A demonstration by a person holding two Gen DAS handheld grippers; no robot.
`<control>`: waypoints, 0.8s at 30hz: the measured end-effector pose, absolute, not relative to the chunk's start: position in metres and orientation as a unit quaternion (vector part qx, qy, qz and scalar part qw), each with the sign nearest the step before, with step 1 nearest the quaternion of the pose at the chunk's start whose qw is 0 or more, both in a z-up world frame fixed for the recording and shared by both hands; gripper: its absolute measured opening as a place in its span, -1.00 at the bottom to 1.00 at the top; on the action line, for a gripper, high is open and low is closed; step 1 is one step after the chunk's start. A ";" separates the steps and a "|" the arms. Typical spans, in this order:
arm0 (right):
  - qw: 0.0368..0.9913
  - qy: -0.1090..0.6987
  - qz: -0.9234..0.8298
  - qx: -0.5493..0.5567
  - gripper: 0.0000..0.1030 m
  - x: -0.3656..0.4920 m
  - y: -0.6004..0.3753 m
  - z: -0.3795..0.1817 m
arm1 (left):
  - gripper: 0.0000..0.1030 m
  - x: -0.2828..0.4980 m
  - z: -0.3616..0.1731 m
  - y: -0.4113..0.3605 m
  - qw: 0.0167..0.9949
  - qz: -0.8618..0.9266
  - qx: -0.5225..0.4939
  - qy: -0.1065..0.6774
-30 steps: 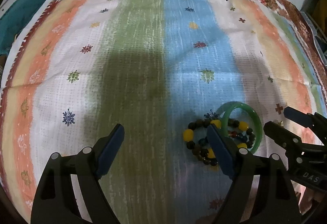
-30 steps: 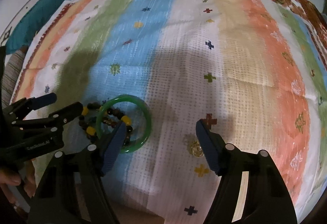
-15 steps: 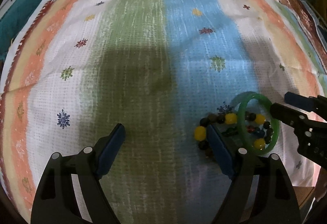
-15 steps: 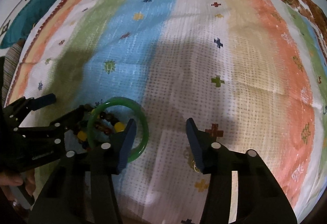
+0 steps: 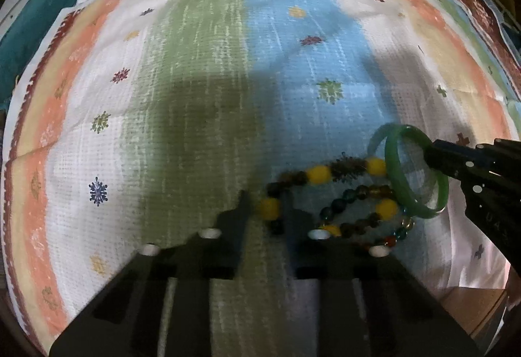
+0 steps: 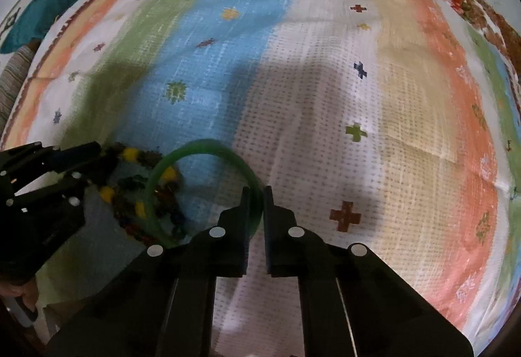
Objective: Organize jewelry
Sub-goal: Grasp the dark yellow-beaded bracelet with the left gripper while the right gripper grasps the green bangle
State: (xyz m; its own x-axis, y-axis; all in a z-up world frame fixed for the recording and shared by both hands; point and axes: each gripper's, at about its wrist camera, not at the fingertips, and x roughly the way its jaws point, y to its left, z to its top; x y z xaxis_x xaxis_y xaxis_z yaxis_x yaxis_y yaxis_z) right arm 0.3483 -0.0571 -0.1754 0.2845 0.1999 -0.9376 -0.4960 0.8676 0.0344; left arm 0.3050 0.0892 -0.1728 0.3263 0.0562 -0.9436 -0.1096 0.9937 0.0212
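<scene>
My left claw (image 5: 265,207) just closed, pinching beaded bracelet (image 5: 317,174) | my right claw (image 6: 255,204) just closed, pinching green bangle (image 6: 202,147), near-left on striped cloth (image 6: 325,96) | open room far and right | bead strands tangled, blurred

Two handheld grippers, both matte black plastic. The left gripper (image 5: 264,205) and the right gripper (image 6: 256,205) each have two flat, angular fingers with ribbed frames behind, studded with round silver-white screw heads. Faint pale lettering marks one body's side.
</scene>
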 end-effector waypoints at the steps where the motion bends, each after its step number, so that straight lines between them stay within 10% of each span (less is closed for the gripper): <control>1: 0.791 0.555 0.221 -0.134 -0.85 0.348 -0.057 -0.175 | -0.79 0.305 -0.173 0.090 0.813 0.051 -0.025 0.579; 24: 0.827 0.510 0.196 -0.134 -0.85 0.309 -0.086 -0.129 | -0.79 0.285 -0.100 0.060 0.851 0.024 -0.058 0.521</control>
State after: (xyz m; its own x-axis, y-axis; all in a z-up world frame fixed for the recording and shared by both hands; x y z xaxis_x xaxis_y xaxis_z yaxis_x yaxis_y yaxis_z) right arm 0.3095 -0.0855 -0.1289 0.4032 0.1883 -0.8955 -0.4612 0.8870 -0.0211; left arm 0.2848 0.0603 -0.0997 0.4563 -0.0192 -0.8896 -0.1009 0.9922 -0.0731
